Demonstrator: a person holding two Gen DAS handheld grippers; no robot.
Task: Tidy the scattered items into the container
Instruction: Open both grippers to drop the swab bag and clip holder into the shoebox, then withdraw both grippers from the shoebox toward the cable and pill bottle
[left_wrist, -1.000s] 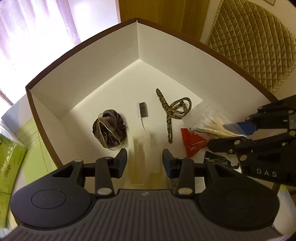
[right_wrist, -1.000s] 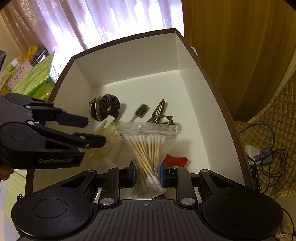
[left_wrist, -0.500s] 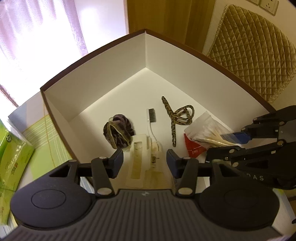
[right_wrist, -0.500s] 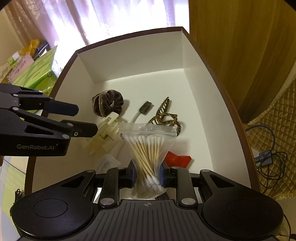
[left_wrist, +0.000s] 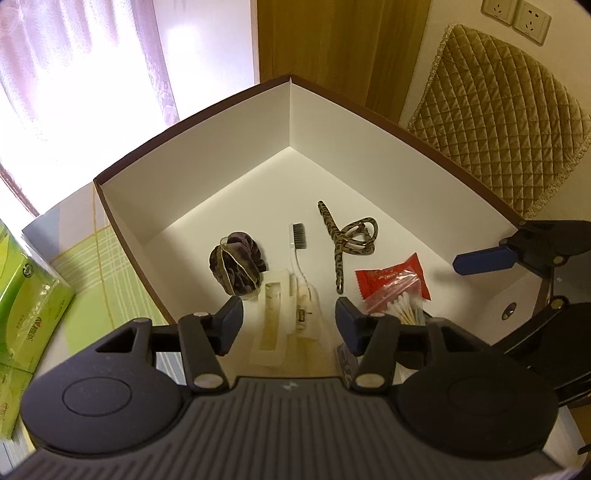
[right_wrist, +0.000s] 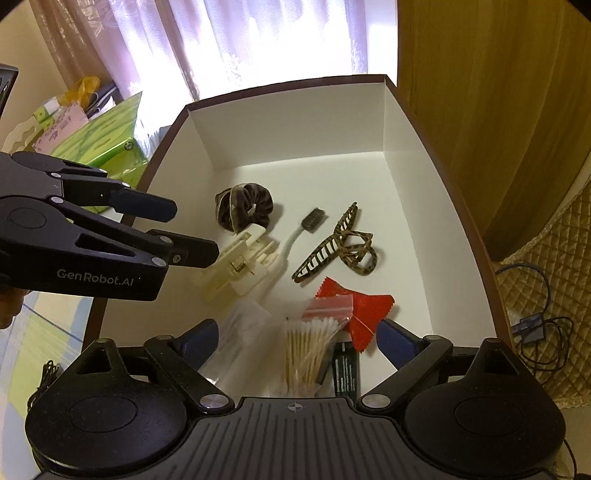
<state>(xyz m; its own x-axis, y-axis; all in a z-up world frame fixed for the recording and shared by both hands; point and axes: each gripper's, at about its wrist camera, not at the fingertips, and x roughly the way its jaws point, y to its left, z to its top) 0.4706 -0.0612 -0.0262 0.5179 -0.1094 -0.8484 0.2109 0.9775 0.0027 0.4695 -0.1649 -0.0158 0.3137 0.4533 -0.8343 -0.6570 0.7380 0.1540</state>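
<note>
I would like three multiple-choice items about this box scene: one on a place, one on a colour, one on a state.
1. Where does the toothbrush lie?
A. Inside the box
B. On the green cloth
C. On the chair

2. What colour is the small packet beside the bag of cotton swabs?
A. Blue
B. Red
C. Yellow

3. How does the right hand-held gripper stand?
A. Shut on the bag
B. Shut on the hair clip
C. Open, clear of the bag

Answers:
1 A, it rests on the white floor of the box.
2 B, the packet is plainly red.
3 C, its jaws have just opened; the bag lies free between them.
</note>
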